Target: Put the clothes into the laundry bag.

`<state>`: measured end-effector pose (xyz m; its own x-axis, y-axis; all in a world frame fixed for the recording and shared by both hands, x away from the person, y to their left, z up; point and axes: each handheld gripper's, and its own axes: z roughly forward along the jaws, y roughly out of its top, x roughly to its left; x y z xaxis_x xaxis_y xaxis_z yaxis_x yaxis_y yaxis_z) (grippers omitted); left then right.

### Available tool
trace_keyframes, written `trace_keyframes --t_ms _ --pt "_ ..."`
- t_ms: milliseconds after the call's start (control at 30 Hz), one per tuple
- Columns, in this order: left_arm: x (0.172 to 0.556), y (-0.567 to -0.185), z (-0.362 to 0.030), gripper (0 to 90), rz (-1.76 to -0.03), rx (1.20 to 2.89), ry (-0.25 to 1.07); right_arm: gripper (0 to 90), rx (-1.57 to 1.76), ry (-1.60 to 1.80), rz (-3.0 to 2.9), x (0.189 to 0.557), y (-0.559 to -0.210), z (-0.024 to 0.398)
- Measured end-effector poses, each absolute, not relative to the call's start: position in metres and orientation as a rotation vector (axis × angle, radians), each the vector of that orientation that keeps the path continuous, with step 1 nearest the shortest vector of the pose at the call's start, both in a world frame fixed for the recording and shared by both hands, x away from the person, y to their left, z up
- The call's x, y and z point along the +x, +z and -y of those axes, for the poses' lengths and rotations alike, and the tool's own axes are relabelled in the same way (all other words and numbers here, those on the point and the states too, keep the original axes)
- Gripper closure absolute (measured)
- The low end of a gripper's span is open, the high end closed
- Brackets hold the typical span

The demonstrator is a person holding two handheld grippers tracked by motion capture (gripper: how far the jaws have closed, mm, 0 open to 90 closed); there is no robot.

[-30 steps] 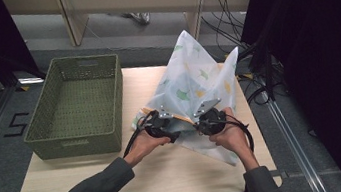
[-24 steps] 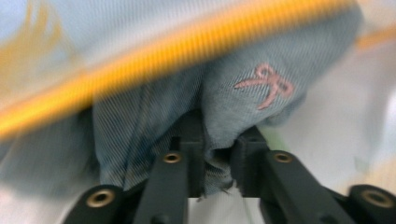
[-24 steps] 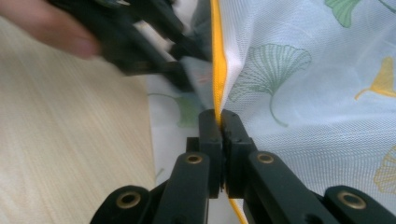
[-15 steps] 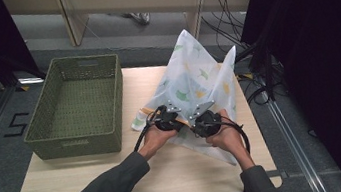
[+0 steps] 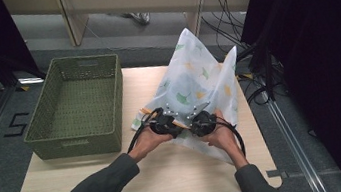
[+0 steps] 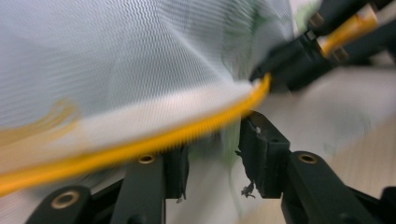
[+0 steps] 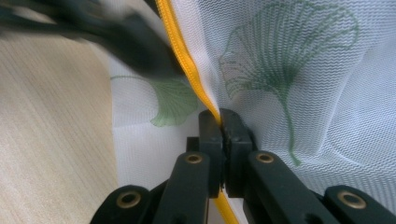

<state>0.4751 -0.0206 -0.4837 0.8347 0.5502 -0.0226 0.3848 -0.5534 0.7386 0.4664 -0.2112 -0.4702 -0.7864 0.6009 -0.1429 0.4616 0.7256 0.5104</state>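
The mesh bag (image 5: 202, 84) is held upright on the surface (image 5: 168, 167), right of the green basket (image 5: 76, 106). Its yellow zipper edge (image 7: 187, 65) is clamped by the right gripper (image 7: 219, 126). The left gripper (image 6: 212, 158) has just been opening, its fingers (image 6: 264, 149) narrowly parted around the mesh.

Our left gripper (image 5: 166, 122) has closed, then reopened its jaws around the yellow zipper edge (image 6: 140, 144) of the white leaf-printed mesh bag (image 5: 201, 79), both hands sinking lower
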Motion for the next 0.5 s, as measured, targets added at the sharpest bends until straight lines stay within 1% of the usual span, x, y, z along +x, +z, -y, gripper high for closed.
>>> trace_keyframes --t_ms 67,100,133,167,200,300,333,367,467,500 --pt "0.47 -0.48 0.011 61.0 -0.642 2.244 0.257 89.4 0.835 0.655 -2.642 0.466 -0.471 0.21" --pt "0.466 -0.48 0.005 64.2 -0.63 2.278 0.272 89.3 0.827 0.65 -2.64 0.467 -0.471 0.21" --pt "0.466 -0.48 0.005 68.3 -0.63 2.278 0.272 89.3 0.827 0.65 -2.64 0.467 -0.471 0.21" --pt "0.466 -0.482 0.001 68.3 -0.616 2.31 0.277 89.3 0.837 0.648 -2.632 0.466 -0.471 0.21" --pt "0.467 -0.486 0.001 71.8 -0.646 2.289 0.279 89.3 0.841 0.647 -2.631 0.466 -0.471 0.21" --pt "0.474 -0.495 0.002 80.7 -0.669 2.312 0.289 89.2 0.845 0.643 -2.63 0.466 -0.47 0.209" --pt "0.477 -0.498 0.003 80.7 -0.674 2.312 0.285 89.2 0.845 0.643 -2.63 0.466 -0.47 0.209" --pt "0.479 -0.501 0.005 82.7 -0.69 2.289 0.278 89.2 0.845 0.645 -2.632 0.466 -0.47 0.21" --pt "0.484 -0.504 0.006 83.9 -0.647 2.352 0.262 89.2 0.838 0.642 -2.637 0.466 -0.469 0.21" --pt "0.485 -0.506 0.006 86.1 -0.658 2.315 0.254 89.2 0.841 0.651 -2.634 0.464 -0.468 0.21"
